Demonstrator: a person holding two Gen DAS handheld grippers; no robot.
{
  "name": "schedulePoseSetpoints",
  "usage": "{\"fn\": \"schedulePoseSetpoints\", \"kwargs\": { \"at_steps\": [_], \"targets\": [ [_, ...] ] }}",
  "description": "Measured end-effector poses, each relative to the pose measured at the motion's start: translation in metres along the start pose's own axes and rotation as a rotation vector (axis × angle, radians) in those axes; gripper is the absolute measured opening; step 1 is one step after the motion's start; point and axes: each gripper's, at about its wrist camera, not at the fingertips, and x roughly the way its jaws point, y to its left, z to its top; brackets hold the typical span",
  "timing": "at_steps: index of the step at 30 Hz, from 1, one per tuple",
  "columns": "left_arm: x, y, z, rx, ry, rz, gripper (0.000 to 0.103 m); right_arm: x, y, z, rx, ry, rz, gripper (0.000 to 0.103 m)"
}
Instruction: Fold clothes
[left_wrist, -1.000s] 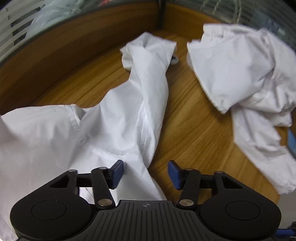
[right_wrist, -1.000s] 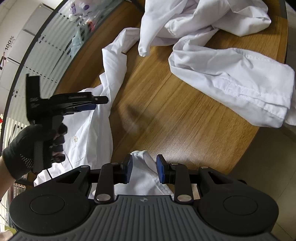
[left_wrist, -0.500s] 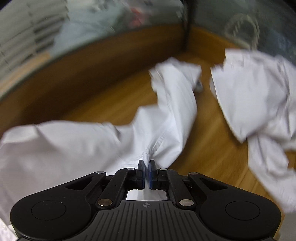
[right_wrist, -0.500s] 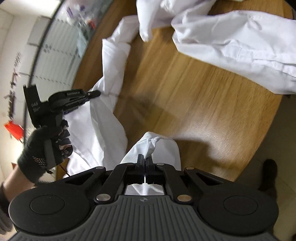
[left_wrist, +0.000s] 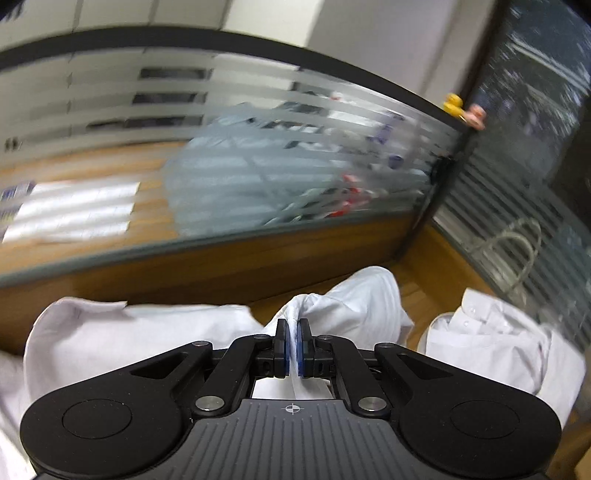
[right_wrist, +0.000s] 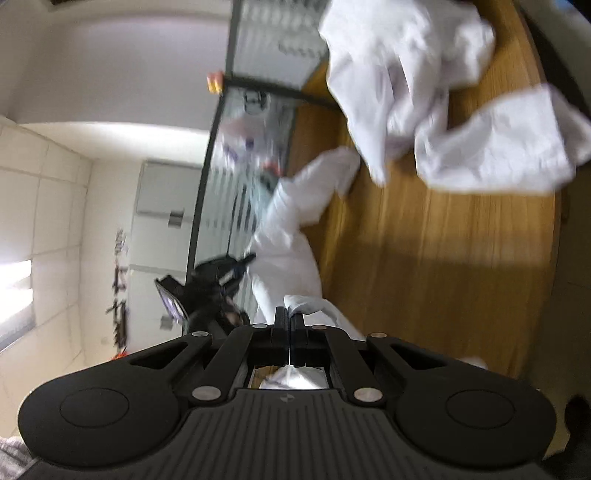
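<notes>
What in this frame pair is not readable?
- Left wrist view: the white shirt runs under the left gripper; its lower part is hidden.
- Right wrist view: motion blur smears the other white garment, so its type is unclear.
- Items behind the frosted partition: blurred, unidentifiable.

Each camera looks forward along its own gripper, close above the desk (left_wrist: 417, 295). The left view faces a striped glass partition (left_wrist: 258, 155); the right view is rolled sideways. Both share the white shirt (left_wrist: 354, 306) and that partition.
</notes>
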Motion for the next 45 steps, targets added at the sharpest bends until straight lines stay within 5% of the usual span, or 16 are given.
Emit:
{"fn": "schedulePoseSetpoints", "kwargs": {
  "at_steps": [3,6,8,11,15,22,28,40,45],
  "targets": [
    [0.019,-0.011,0.001,0.02,0.031,-0.031,0.021,0.001,0.0,0.013,-0.002,-0.085,-0.077,0.001],
    [0.03,-0.022,-0.003,0.035,0.052,-0.061,0.066,0.003,-0.014,0.027,-0.024,-0.146,-0.225,0.006],
    [0.026,-0.028,-0.009,0.072,0.05,-0.079,0.066,0.007,-0.021,0.032,-0.077,-0.163,-0.339,0.008],
    [0.017,-0.033,-0.016,0.115,0.065,-0.122,0.066,0.009,-0.029,0.036,-0.157,-0.188,-0.462,0.031],
    [-0.008,-0.033,-0.031,0.211,0.075,-0.159,0.066,0.0,-0.03,0.036,-0.263,-0.183,-0.545,0.034],
    [-0.058,-0.009,-0.066,0.317,0.087,-0.169,0.068,-0.018,-0.017,0.032,-0.319,-0.1,-0.528,0.035],
    [-0.095,0.025,-0.101,0.329,0.133,-0.163,0.069,-0.014,0.004,0.008,-0.501,0.049,-0.512,0.035],
    [-0.16,0.094,-0.166,0.331,0.187,-0.075,0.071,0.028,0.021,-0.101,-0.86,0.414,-0.369,0.035],
    [-0.18,0.123,-0.176,0.282,0.187,-0.021,0.071,0.043,0.024,-0.144,-0.93,0.492,-0.34,0.035]
  ]
}}
